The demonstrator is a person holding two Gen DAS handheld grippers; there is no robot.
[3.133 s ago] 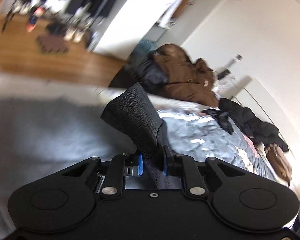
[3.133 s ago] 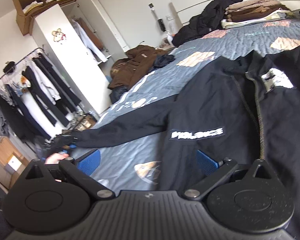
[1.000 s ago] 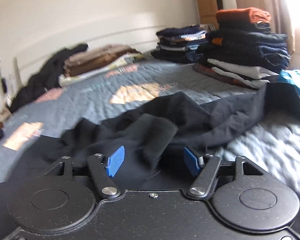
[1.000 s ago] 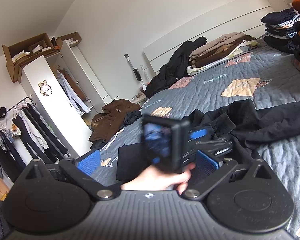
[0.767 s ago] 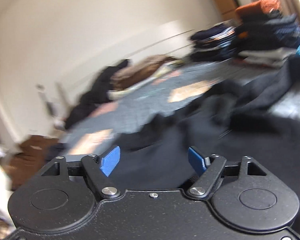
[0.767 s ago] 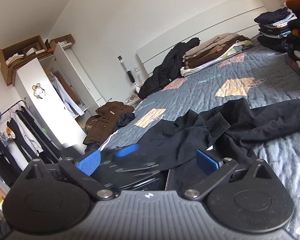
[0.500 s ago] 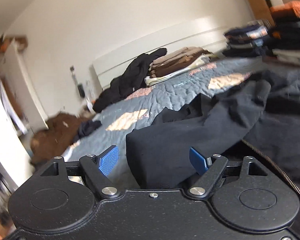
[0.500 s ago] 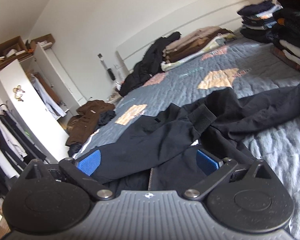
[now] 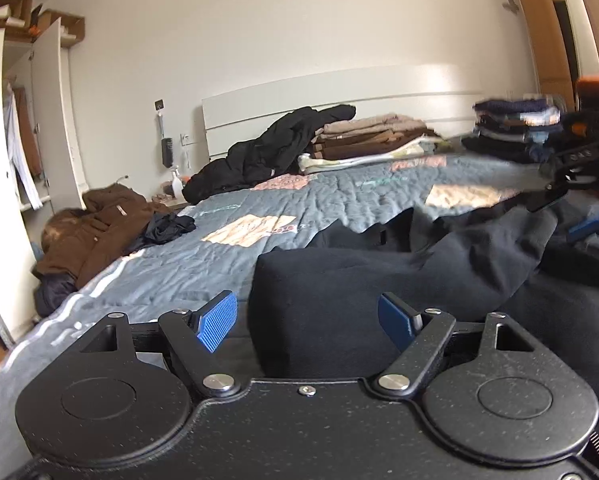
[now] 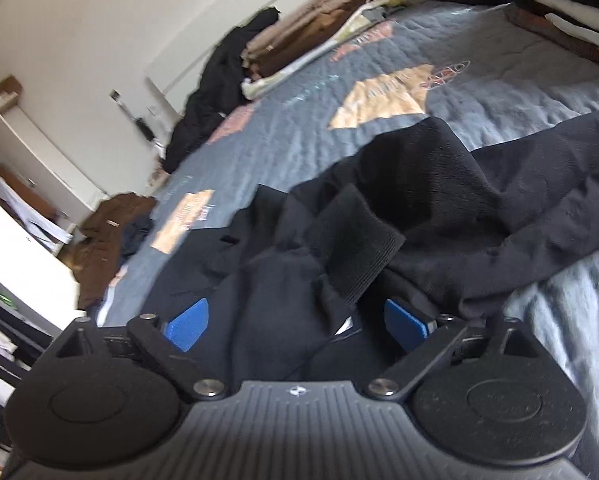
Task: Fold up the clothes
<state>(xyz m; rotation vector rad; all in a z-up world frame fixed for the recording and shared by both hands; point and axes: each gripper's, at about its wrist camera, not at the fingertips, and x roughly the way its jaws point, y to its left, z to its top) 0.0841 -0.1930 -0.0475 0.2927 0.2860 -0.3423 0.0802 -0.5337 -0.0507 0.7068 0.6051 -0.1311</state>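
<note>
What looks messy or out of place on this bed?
The black jacket lies rumpled on the quilt, one ribbed cuff flopped across its body. A brown coat is heaped beside the bed.

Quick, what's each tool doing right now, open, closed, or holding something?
Left tool: open, holding nothing; the black jacket lies between its pads.
Right tool: open, jaws just closing, over the jacket's folded sleeve, not gripping.

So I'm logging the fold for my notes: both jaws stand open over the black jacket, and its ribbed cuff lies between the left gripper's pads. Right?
Not quite. The ribbed cuff lies ahead of the right gripper, not the left, as the right wrist view shows. Both jaws do stand open over the black jacket; the left gripper faces only a smooth folded edge of it.
</note>
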